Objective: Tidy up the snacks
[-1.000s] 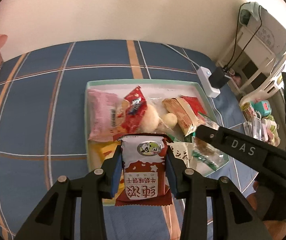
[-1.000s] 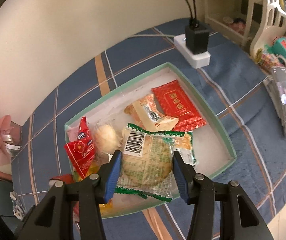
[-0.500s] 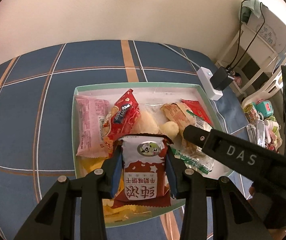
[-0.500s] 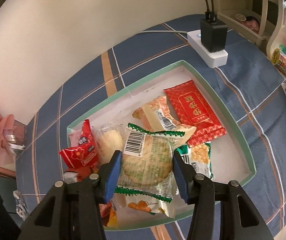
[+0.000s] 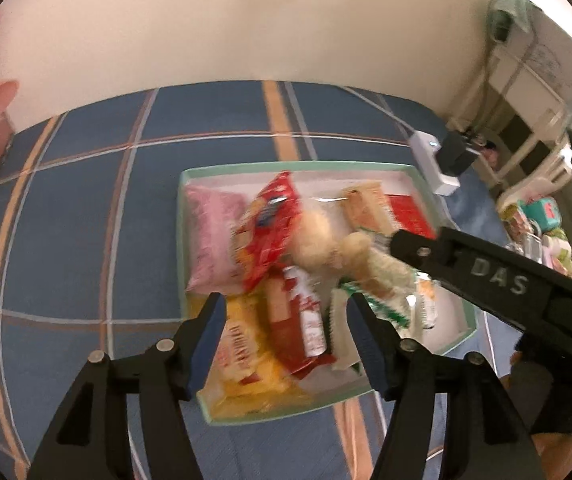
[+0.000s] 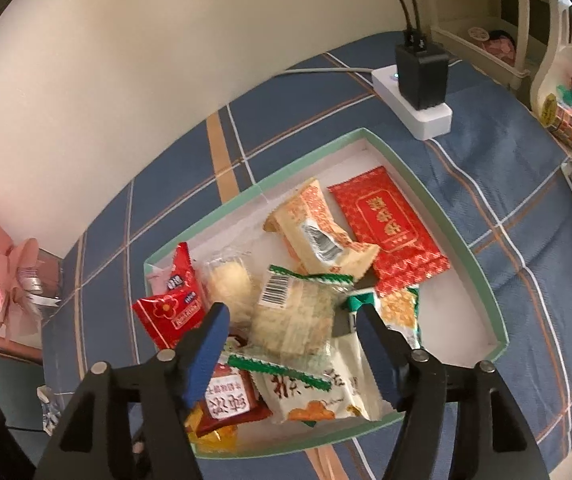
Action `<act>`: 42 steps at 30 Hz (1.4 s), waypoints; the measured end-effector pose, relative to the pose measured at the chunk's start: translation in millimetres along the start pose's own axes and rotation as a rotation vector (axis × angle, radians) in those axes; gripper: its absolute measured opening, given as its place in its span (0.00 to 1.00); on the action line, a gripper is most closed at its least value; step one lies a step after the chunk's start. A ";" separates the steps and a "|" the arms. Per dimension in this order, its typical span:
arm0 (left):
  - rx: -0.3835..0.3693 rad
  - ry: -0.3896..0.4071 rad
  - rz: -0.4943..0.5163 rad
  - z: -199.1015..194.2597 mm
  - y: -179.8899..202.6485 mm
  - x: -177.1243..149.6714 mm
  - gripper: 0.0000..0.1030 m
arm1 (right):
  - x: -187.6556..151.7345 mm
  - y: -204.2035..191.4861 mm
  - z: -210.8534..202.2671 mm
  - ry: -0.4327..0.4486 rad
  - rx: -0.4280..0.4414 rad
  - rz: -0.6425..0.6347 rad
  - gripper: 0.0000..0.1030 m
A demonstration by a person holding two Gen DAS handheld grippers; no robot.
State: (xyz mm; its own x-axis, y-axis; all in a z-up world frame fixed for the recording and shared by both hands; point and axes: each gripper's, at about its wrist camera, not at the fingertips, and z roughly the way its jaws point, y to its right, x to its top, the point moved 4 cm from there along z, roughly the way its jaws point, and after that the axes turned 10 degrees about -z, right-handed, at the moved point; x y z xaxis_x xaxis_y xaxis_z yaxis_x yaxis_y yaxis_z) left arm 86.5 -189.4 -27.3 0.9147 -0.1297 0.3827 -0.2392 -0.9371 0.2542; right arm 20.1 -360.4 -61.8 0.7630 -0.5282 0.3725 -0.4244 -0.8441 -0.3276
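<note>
Snacks sit in a shallow mint-rimmed tray [image 6: 459, 236] with a white floor, on a table with a blue plaid cloth [image 6: 313, 92], cream wall behind. Brown-and-white milk biscuit pack [image 5: 299, 320] lies blurred in the near part of the tray, under the left gripper [image 5: 286, 340], whose jaws are opening, pads clear of it. Right gripper [image 6: 291, 354] is opening too; the green-edged rice cracker pack [image 6: 297, 320] lies between its pads, untouched. One red flat packet [image 6: 389, 224] far right, one white power strip [image 6: 413, 108] with a black charger beyond the tray, one pink bouquet [image 6: 2, 276] far left.
</note>
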 end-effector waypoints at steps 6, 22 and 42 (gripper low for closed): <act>0.127 0.011 -0.103 2.1 -42.5 4.8 0.73 | -6.2 -11.7 5.9 -0.025 -0.007 -0.052 0.84; 0.254 0.058 -0.210 -8.5 -103.7 15.4 0.93 | -25.4 -71.3 0.8 0.025 -0.106 -0.274 1.00; 0.270 0.069 -0.177 -54.0 -122.5 -29.4 0.93 | -81.3 -90.2 -30.0 0.072 -0.138 -0.341 1.00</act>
State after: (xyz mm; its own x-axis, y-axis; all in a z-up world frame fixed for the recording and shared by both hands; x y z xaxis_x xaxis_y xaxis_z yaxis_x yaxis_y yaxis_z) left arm 71.3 -53.3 -21.8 0.9079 0.0566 0.4153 0.0250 -0.9964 0.0812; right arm -18.3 -244.0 -36.6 0.8378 -0.2159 0.5014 -0.2177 -0.9744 -0.0557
